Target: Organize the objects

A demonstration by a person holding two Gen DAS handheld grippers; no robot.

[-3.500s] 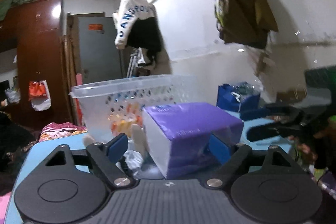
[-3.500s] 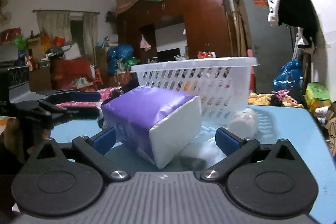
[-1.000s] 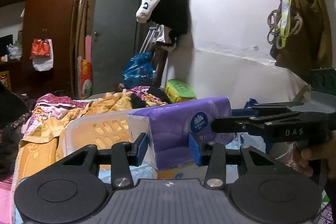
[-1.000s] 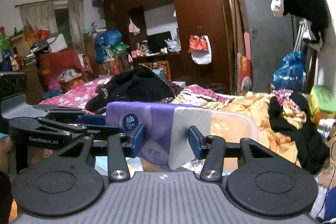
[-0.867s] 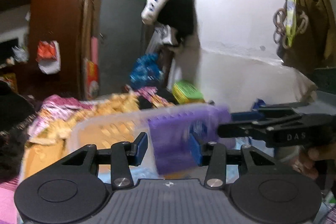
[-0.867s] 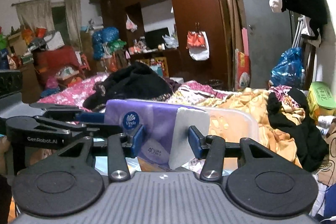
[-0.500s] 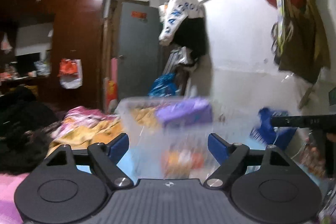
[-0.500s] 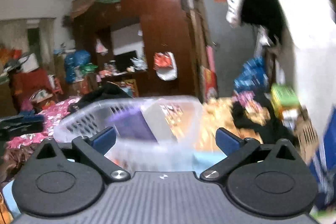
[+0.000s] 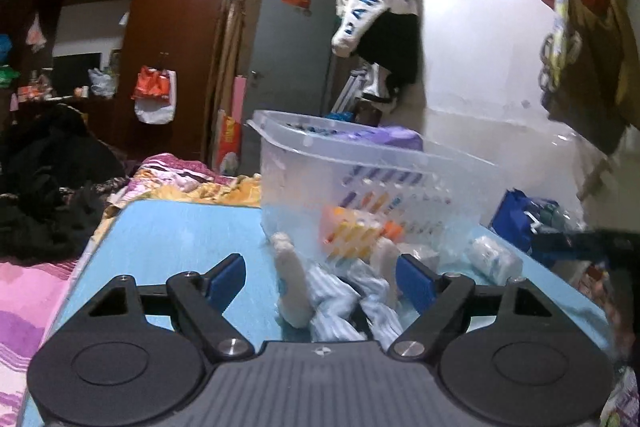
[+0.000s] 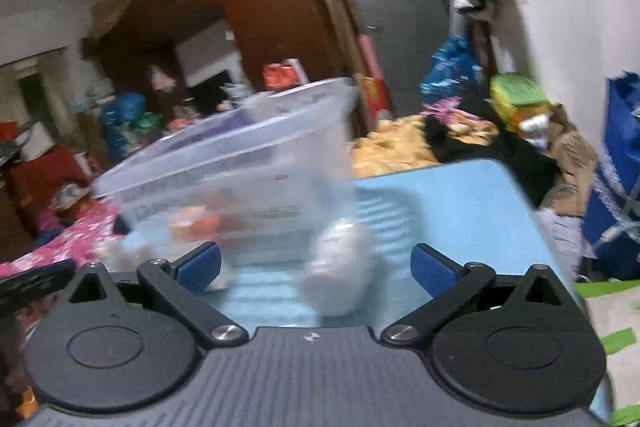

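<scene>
Striped cloth (image 9: 340,303) only in left view.

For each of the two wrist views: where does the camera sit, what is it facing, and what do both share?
Left wrist: on the left gripper, low over the blue table, facing the basket and striped cloth; jaws open.
Right wrist: on the right gripper, facing the blurred basket and a white roll; jaws open.
Shared: basket, table, wardrobe.
</scene>
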